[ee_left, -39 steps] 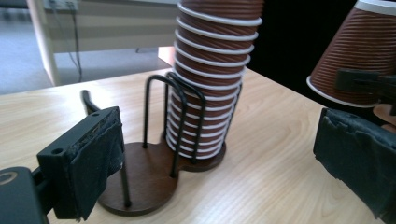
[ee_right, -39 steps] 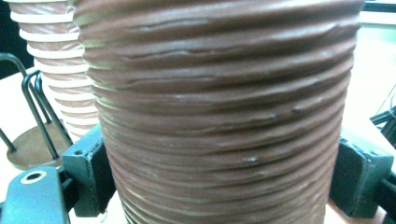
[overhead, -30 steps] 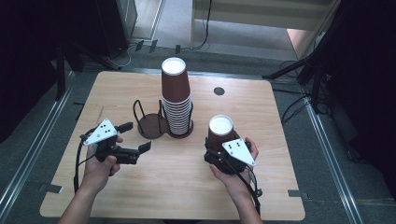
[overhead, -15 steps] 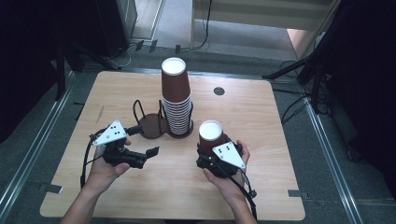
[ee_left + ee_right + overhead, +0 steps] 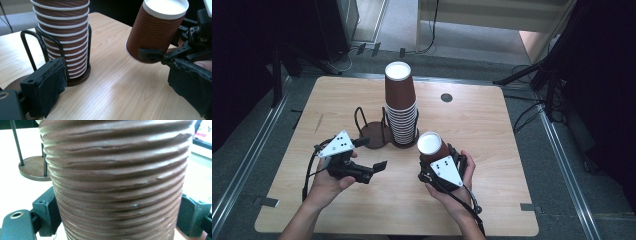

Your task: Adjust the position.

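From left gripper view: right gripper [image 5: 160, 53] clamps ribbed cup [image 5: 157, 30] upside-down, tilted; left gripper [image 5: 367, 160] wide.

Lab or recording studio, not home: light wooden square table [image 5: 492, 130] alone on grey carpet floor [image 5: 562, 165], metal floor rails [image 5: 242, 165], black stand legs [image 5: 532, 75], loose black cables [image 5: 429, 45], dark surroundings.

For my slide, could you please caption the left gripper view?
Right gripper holds a brown paper cup upside down beside the racked cup stack.
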Tool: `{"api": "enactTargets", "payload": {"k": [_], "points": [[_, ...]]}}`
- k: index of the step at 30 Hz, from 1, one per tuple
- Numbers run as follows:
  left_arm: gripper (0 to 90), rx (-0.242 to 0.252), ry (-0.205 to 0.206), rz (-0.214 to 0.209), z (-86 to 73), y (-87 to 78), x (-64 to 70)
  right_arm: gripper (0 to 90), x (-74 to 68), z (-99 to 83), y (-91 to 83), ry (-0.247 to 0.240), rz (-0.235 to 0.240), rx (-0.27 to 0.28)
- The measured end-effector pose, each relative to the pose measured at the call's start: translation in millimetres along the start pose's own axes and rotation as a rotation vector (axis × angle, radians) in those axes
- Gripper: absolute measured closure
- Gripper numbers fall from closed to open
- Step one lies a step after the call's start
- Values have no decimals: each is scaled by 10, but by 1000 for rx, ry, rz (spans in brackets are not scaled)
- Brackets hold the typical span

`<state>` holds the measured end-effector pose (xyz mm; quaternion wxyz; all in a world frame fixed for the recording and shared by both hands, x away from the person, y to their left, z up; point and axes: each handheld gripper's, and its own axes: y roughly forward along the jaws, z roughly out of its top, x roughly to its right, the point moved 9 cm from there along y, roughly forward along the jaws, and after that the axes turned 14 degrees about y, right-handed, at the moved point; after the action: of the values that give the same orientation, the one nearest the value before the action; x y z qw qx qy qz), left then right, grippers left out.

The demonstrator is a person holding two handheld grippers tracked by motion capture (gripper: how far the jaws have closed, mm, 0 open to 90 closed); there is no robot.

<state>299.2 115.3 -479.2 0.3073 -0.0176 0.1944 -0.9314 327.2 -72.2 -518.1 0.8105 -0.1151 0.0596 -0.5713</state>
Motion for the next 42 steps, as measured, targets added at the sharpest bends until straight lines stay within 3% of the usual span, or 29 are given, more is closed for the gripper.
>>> {"api": "enactTargets", "payload": {"k": [4,7,14,19,25,31,39,42], "points": [[25,-22,16,-15,-14,33,48,115,-56,-14,32,-108,-1,55],[34,-32,27,-14,-15,54,71,116,-114,-56,52,-180,-11,64],[54,-55,63,-23,-22,95,140,126,-211,-125,63,-267,-15,55],[53,-72,89,-27,-38,135,197,144,-236,-113,46,-328,-36,82],[54,-93,127,-30,-52,191,273,146,-353,-150,27,-421,-20,87],[54,-122,185,-32,-97,254,351,146,-458,-168,12,-473,-3,90],[54,-119,192,-64,-103,265,404,144,-595,-222,-2,-514,31,86],[54,-126,212,-84,-116,279,450,141,-645,-229,-8,-522,48,83]]}}
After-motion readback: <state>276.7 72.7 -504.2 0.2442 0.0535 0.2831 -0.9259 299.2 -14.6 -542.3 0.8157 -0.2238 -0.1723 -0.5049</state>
